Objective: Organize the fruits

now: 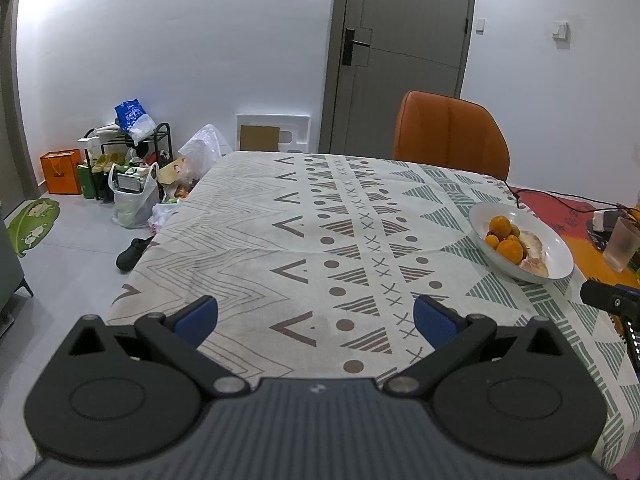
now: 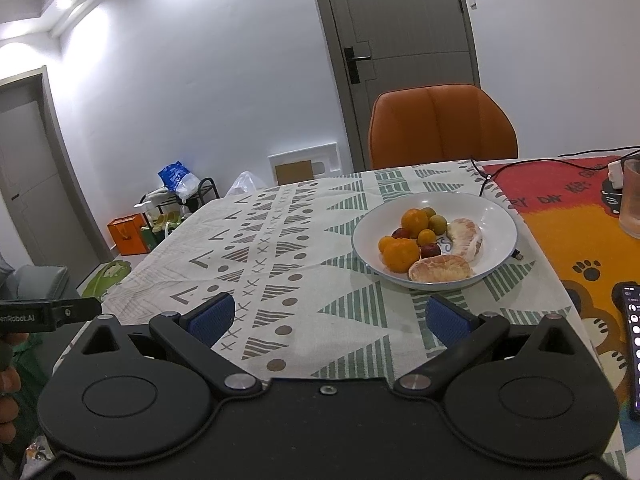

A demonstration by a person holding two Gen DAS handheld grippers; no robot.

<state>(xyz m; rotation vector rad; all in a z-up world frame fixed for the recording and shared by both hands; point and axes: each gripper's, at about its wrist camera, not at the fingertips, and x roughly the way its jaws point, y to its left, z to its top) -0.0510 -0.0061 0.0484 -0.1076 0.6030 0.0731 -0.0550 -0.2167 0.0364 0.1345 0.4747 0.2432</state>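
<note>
On the left gripper [image 2: 60, 312], seen in the right wrist view, stands the partly cut text "enRobot.AI". The letters on the red tablecloth [image 2: 560, 196] are too blurred to read.

A phone [image 2: 632, 350] at the right wrist view's right edge is cut off, its screen text too small to read, while a translucent cup [image 2: 631, 198] is also partly cropped there.

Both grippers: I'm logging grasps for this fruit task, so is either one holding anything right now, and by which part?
Nothing is held. The left gripper and right gripper are both open over the tablecloth; the fruit sits in the white bowl.
</note>
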